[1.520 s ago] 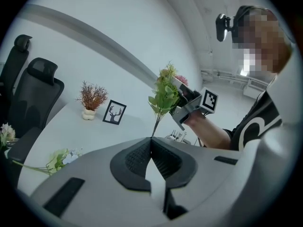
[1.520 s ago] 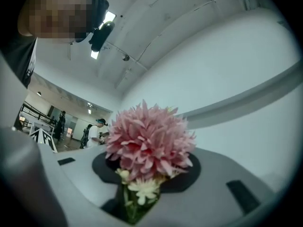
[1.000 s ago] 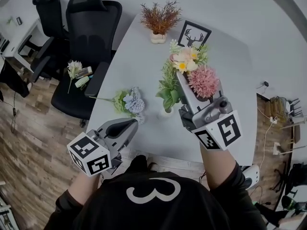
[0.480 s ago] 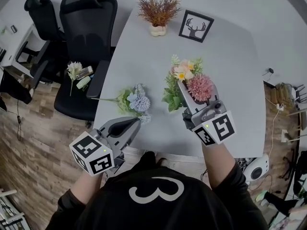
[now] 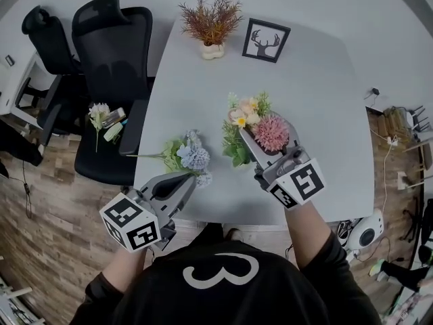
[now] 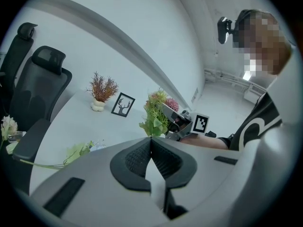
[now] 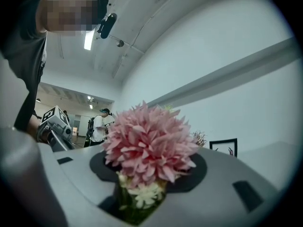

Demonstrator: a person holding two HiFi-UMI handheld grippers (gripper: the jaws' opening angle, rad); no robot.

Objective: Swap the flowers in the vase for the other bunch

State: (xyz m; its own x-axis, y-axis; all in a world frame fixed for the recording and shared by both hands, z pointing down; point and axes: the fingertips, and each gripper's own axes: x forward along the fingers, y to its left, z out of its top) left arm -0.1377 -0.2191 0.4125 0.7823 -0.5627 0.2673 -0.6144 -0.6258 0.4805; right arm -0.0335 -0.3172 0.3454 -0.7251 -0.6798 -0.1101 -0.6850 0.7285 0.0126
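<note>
The pink bunch (image 5: 260,124) (one large pink bloom, smaller peach and yellow heads, green leaves low on its left) is standing upright over the near middle of the surface (image 5: 318,80). Its stems are sitting between the fingers of the right gripper (image 5: 268,135). In the right gripper view the bloom (image 7: 149,143) is filling the frame above the dark pads (image 7: 194,167), and the green stems are filling the gap, touching both sides. These fingers have just been opening a little and are standing at a moderate width on the stems. As for the vase: cannot make it out in any view, leaves are covering the spot under the bunch

The blue bunch (image 5: 189,156) is lying flat on the surface just left of the pink bunch and apart from it, with its long stem running out toward the left edge. The left gripper (image 5: 191,179) is hovering at the near edge, tips just beside the blue heads. Its fingers are pressing together with nothing between them, as the left gripper view (image 6: 150,143) is showing

At the far end of the surface, a reddish dried plant in a small white pot (image 5: 211,27) is standing just left of a framed deer picture (image 5: 265,40). Two black office chairs (image 5: 111,53) are standing off the left side, the nearer one carrying a white flower (image 5: 99,112) on its seat
</note>
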